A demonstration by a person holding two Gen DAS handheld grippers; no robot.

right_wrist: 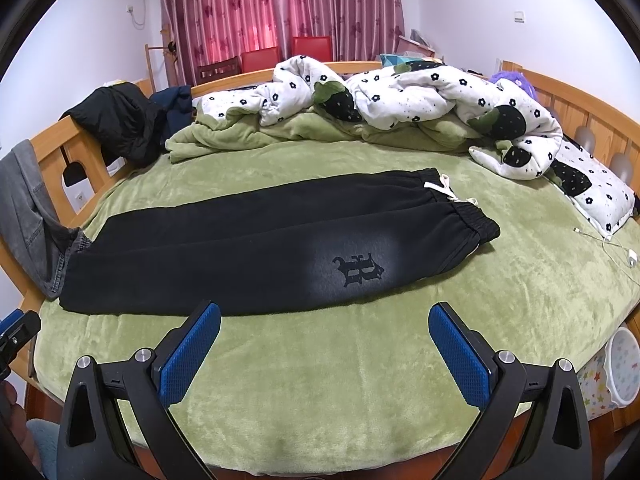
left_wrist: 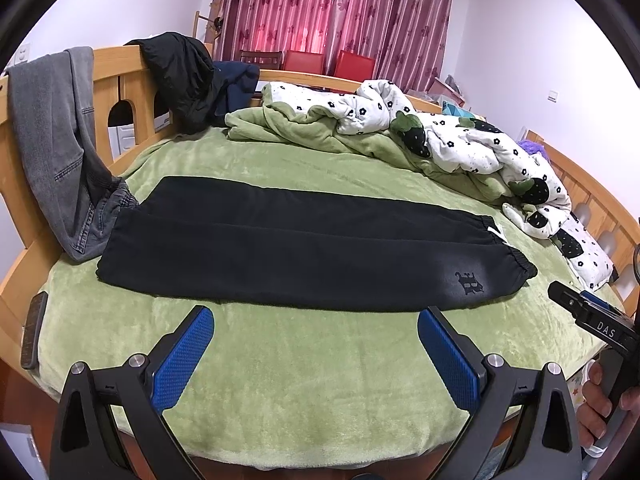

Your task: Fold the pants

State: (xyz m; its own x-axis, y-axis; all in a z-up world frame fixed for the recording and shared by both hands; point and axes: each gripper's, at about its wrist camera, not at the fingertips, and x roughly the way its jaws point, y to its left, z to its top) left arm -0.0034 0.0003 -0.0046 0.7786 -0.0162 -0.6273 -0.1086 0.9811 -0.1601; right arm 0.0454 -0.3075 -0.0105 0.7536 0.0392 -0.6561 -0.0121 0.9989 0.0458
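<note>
Black pants lie flat on the green bed cover, folded lengthwise, legs to the left and elastic waistband to the right. A dark letter print sits near the waistband, and a white drawstring shows at the waist. The pants also show in the right wrist view. My left gripper is open and empty, just short of the pants' near edge. My right gripper is open and empty, near the pants' near edge below the print. The right gripper's body shows at the right of the left wrist view.
Grey jeans hang over the wooden footboard at left, touching the pants' leg end. A rumpled flowered duvet lies at the back. A black jacket hangs on the rail. A white charger cable lies at right.
</note>
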